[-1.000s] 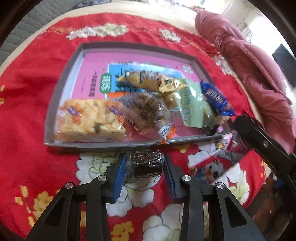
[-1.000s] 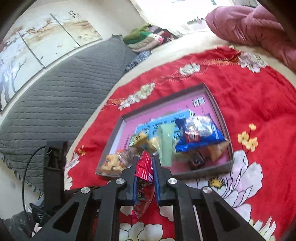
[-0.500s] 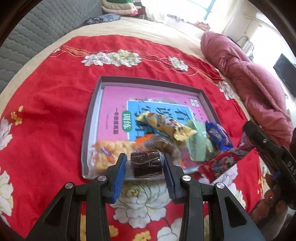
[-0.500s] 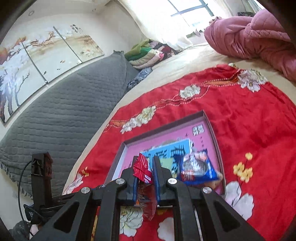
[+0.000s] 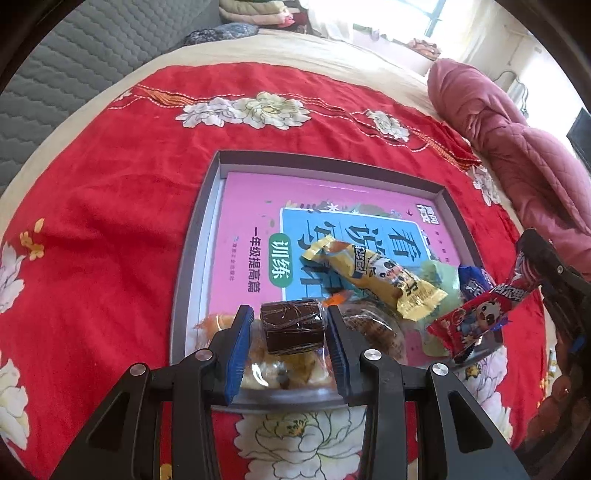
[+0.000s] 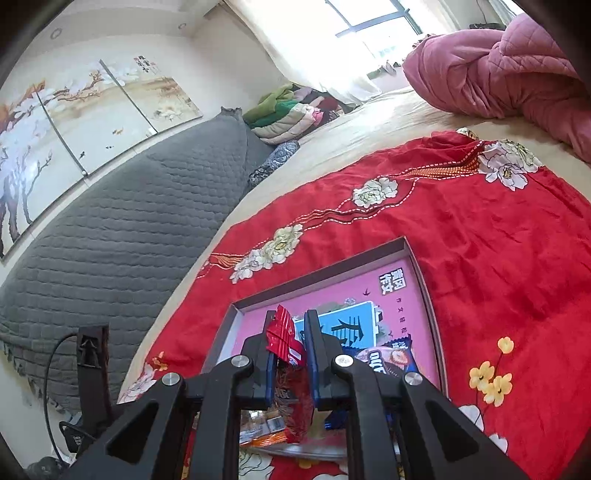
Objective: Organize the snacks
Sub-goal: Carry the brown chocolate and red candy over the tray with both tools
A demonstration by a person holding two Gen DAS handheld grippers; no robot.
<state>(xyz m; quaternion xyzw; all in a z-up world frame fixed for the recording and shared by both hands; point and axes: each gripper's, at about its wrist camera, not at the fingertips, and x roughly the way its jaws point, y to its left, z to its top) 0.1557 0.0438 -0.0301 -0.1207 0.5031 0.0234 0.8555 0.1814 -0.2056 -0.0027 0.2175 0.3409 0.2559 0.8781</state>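
Snacks fill the near end of the tray (image 5: pixel 192 236) on the bed; left gripper (image 5: pixel 291 334) clamps a brown cake (image 5: pixel 293 326), right gripper (image 6: pixel 291 354) a red packet (image 6: pixel 284 343), both above it, not yet dropped.

Left gripper (image 5: pixel 290 341) and its dark wrapped cake (image 5: pixel 292 325) cover most of the pale snack bag (image 5: pixel 280 371). Green packet (image 5: pixel 441 280) mostly under yellow packet (image 5: pixel 373 277). Right gripper (image 6: pixel 290 360) hides red packet's (image 6: pixel 286 339) lower half; print unreadable.

Sunlit window (image 6: pixel 373 26), grey quilted headboard (image 6: pixel 122 236), painted wall panels (image 6: pixel 74 110).
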